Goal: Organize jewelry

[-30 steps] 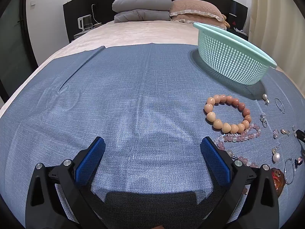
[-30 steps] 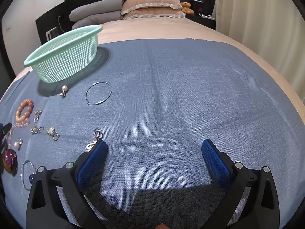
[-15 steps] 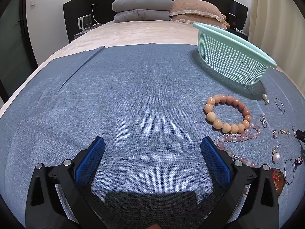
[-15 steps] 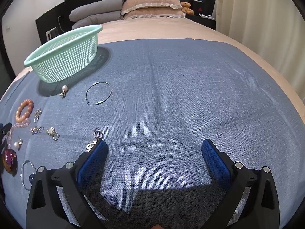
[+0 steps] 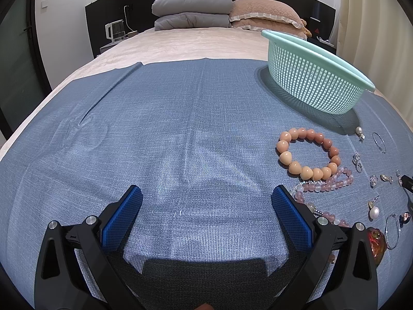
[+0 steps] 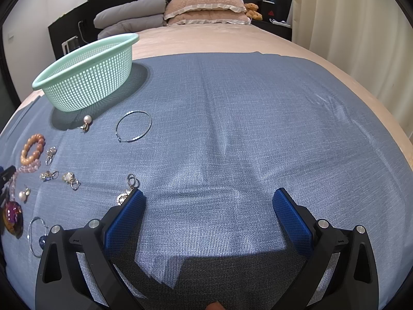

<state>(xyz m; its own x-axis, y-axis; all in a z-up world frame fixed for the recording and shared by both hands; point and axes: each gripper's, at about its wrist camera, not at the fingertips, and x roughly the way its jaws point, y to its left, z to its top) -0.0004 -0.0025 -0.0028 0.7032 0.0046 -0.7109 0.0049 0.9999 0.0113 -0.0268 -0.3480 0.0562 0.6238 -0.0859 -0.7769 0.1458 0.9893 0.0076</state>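
Note:
Jewelry lies on a blue cloth [image 5: 180, 129] on a bed. In the left wrist view an orange bead bracelet [image 5: 308, 153] lies right of centre, with a pink bead string [image 5: 327, 184] below it, a pearl earring [image 5: 373, 211] and an amber pendant [image 5: 376, 240] near the right finger. A mint mesh basket [image 5: 312, 77] stands behind them. My left gripper [image 5: 206, 204] is open and empty, left of the jewelry. In the right wrist view a thin silver bangle [image 6: 134, 126], the basket [image 6: 87, 75], rings [image 6: 69, 179] and a charm [image 6: 129, 190] lie to the left. My right gripper [image 6: 209, 204] is open and empty.
Pillows [image 5: 263, 16] and a folded grey duvet [image 5: 191, 10] lie at the head of the bed. A curtain [image 6: 361, 38] hangs on the right. A kettle [image 5: 114, 29] stands on a nightstand at the back left.

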